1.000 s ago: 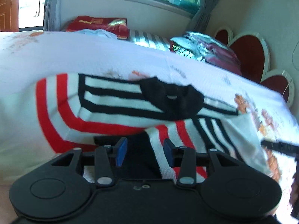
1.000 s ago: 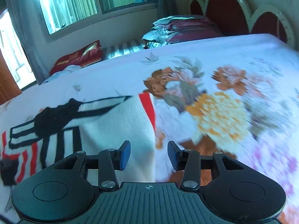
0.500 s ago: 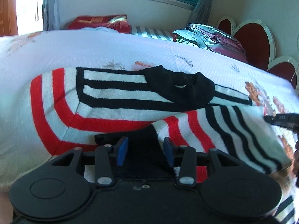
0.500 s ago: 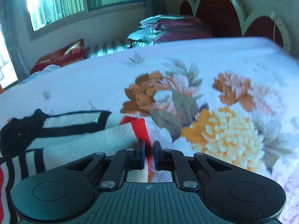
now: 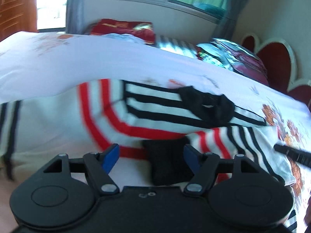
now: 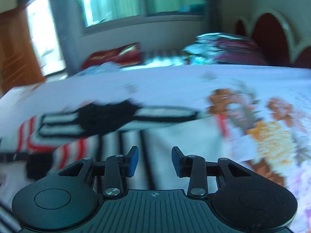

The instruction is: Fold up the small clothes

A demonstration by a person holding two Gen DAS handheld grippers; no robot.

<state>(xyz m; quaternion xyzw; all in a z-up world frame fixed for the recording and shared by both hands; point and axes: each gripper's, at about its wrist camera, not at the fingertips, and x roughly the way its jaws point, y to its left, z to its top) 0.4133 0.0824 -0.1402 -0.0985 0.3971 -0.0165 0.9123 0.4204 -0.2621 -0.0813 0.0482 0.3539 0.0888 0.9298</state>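
A small white knit sweater [image 5: 155,116] with red and black stripes and a black collar [image 5: 206,106] lies on the flowered bedsheet [image 5: 97,62]. One sleeve is folded across its body, ending in a black cuff [image 5: 167,163]. My left gripper [image 5: 151,157] hovers over that cuff with its jaws opening; the cuff lies between the blue pads, and the left pad stands clear of it. My right gripper [image 6: 155,161] hangs above the sweater [image 6: 175,136], jaws opening, nothing pressed between its pads. Both views are blurred by motion.
A heap of folded bedding [image 5: 233,58] and red cushions [image 5: 124,29] lie at the far side of the bed, below the window. The heart-shaped headboard [image 5: 276,58] stands at the right. The right gripper's finger [image 5: 291,155] juts in from the right edge.
The left jaws have spread wide and let go of the black cuff. The right gripper shut on the sweater's edge, then opened and swung back over the garment. Both views have shifted.
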